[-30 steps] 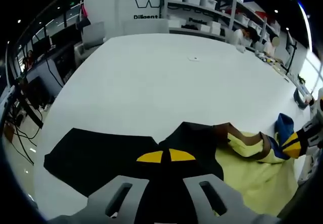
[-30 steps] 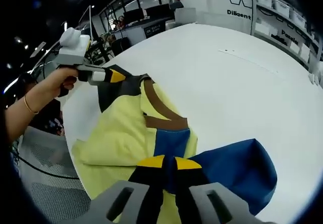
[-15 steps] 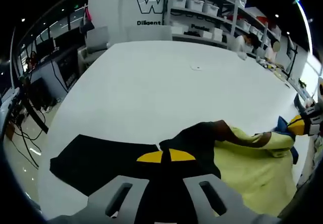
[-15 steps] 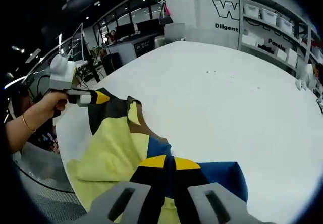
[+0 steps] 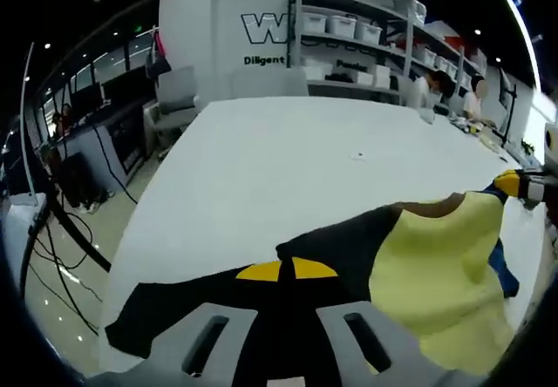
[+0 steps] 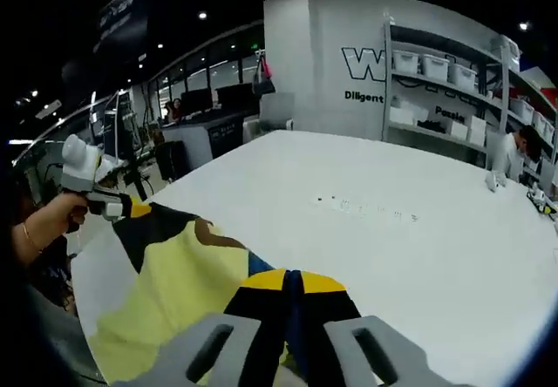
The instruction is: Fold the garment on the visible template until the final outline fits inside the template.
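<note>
We hold the garment (image 5: 436, 256) stretched between both grippers, raised above the white surface (image 5: 288, 160); left gripper (image 5: 286, 269) fingers clamped on its black edge; right gripper (image 6: 292, 280) clamped on the opposite edge, at 3 o'clock in the left gripper view; long axis runs gripper to gripper.

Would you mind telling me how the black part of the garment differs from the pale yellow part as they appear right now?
The black part sits by the left claw, which is shut on it; the yellow part stretches toward the right claw. In the left gripper view, the black part trails low toward the white table, while the yellow part hangs in a broad sheet. Both belong to one garment held up between the claws.
</note>
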A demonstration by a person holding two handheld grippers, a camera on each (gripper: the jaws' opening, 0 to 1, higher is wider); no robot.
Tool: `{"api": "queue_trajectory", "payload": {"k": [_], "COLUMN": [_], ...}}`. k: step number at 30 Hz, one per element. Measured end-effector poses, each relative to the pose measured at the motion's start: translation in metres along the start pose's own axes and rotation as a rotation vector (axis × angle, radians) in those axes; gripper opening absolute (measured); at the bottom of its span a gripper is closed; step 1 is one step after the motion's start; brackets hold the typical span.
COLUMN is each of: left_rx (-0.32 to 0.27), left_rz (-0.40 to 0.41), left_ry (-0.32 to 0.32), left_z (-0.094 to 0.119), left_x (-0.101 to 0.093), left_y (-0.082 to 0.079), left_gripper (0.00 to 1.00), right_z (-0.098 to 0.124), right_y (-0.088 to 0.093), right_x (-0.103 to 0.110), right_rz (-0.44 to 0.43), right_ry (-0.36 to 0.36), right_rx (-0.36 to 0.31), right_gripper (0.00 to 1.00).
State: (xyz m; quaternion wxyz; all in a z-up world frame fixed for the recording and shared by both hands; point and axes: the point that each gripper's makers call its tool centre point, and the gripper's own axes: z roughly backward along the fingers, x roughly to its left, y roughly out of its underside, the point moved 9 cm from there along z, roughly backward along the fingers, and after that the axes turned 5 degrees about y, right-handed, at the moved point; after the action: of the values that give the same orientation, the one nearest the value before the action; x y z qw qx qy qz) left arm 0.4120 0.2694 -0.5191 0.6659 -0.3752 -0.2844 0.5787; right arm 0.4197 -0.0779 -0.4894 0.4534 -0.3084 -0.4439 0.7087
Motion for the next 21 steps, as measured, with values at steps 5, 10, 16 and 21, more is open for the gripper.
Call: {"api": "queue_trajectory", "payload": {"k": [5,10,16,21], "left_rx": [-0.071,-0.059,-0.016,0.021], "left_rz": [-0.012,-0.023,-0.064,-0.068], "left_ry": [-0.007,-0.023,-0.033,-0.051], "left_z": [-0.014,-0.041,-0.070,-0.087], "left_x": [0.010,0.018,0.019,0.024], "left_y": [-0.020,-0.018,-0.008,0.000], "left_gripper": [0.04,0.05,0.05,0.05], "right_z": [-0.021,-0.048,-0.079,-0.094], "right_y": [-0.013,-0.002,0.020,0.029], "right_x": [-0.005,-0.008,-0.013,-0.021], "right_rz": [0.025,0.025,-0.041,-0.088], "right_ry": [0.030,0.036,0.037,0.036], "right_rx": [-0.120,-0.084,-0.012,0.024], "right_gripper": [0.00,0.00,0.00,0.00]}}
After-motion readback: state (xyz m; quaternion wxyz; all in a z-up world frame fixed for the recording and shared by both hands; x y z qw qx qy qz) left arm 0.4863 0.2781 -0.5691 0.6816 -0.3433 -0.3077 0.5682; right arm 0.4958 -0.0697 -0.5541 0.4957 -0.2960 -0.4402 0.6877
